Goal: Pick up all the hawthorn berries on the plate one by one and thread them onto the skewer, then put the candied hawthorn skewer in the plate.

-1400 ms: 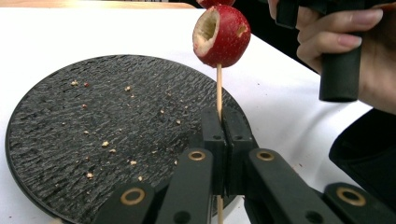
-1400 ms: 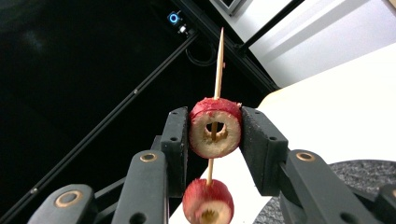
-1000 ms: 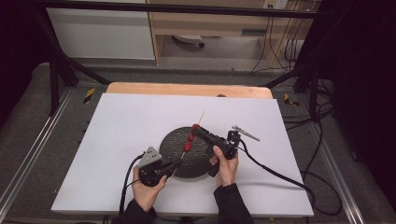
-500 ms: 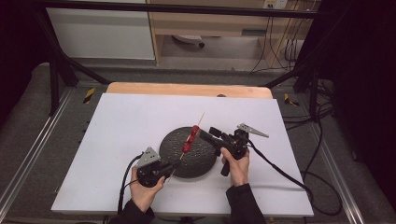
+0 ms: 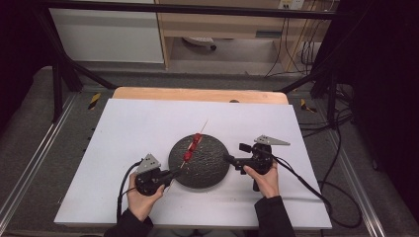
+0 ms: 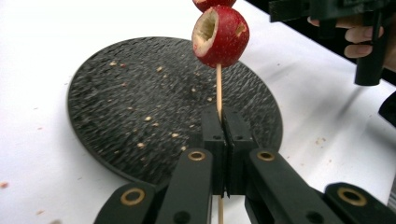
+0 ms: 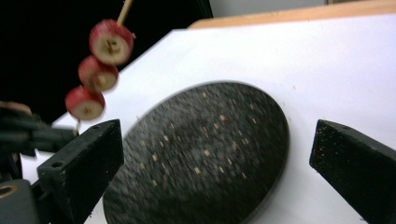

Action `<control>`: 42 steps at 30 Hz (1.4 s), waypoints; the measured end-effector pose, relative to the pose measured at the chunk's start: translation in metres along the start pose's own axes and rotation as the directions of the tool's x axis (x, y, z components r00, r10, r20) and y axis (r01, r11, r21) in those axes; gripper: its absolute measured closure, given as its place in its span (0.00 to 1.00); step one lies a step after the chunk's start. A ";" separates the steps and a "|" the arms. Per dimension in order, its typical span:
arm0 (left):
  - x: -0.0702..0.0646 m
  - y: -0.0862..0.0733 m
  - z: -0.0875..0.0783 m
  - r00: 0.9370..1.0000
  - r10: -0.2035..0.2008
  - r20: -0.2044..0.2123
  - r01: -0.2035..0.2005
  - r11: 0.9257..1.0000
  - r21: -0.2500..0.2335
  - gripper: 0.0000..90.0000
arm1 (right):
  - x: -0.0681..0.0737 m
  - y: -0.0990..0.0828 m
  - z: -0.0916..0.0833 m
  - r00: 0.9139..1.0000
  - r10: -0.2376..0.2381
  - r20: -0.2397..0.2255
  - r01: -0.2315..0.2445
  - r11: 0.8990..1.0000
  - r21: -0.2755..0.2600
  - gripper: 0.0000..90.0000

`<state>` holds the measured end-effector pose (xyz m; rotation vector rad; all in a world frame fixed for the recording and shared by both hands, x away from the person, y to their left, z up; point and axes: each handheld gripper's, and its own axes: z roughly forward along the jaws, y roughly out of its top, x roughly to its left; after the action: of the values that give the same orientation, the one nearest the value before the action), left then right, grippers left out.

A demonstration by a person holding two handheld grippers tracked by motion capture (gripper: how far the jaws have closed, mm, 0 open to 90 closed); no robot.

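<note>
A thin wooden skewer (image 6: 218, 88) carries three cored red fruit pieces (image 5: 192, 146) and slants up over a round black plate (image 5: 207, 170). My left gripper (image 5: 174, 173) is shut on the skewer's lower end, with the stick pinched between its pads (image 6: 226, 123). The lowest fruit (image 6: 220, 36) shows a hollow core. My right gripper (image 5: 235, 152) stands at the plate's right edge, apart from the skewer. Its jaws have just been opening and now stand wide with nothing between them (image 7: 217, 135). In the right gripper view the fruit pieces (image 7: 98, 74) hang at the upper left.
The plate (image 7: 201, 154) lies on a white table sheet (image 5: 128, 128) and is speckled with small crumbs. A wooden edge (image 5: 197, 94) borders the table's far side. Cables (image 5: 316, 187) trail off to the right, and a dark frame surrounds the table.
My right gripper has pulled away rightward from the fruit on the skewer to the plate's right edge, and its jaws have opened. The left gripper and skewer have stayed put.
</note>
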<state>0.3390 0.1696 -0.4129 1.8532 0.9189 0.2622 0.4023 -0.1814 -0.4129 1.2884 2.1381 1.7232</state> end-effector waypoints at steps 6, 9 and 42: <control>0.010 0.007 -0.005 1.000 0.013 -0.016 -0.012 0.999 0.042 0.99 | -0.007 -0.010 -0.010 0.999 -0.043 0.027 0.041 0.997 0.072 0.01; 0.012 0.012 -0.004 0.999 0.024 -0.023 -0.023 0.998 0.063 0.99 | -0.011 -0.015 -0.017 0.997 -0.071 0.035 0.067 0.993 0.094 0.01; 0.016 0.025 0.045 0.992 0.105 -0.075 -0.067 0.917 0.393 0.99 | -0.039 -0.059 -0.067 0.974 -0.191 0.123 0.160 0.961 0.226 0.01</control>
<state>0.3867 0.1446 -0.4157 2.2697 1.0109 0.2342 0.3581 -0.2569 -0.4554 1.1848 2.3233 1.3201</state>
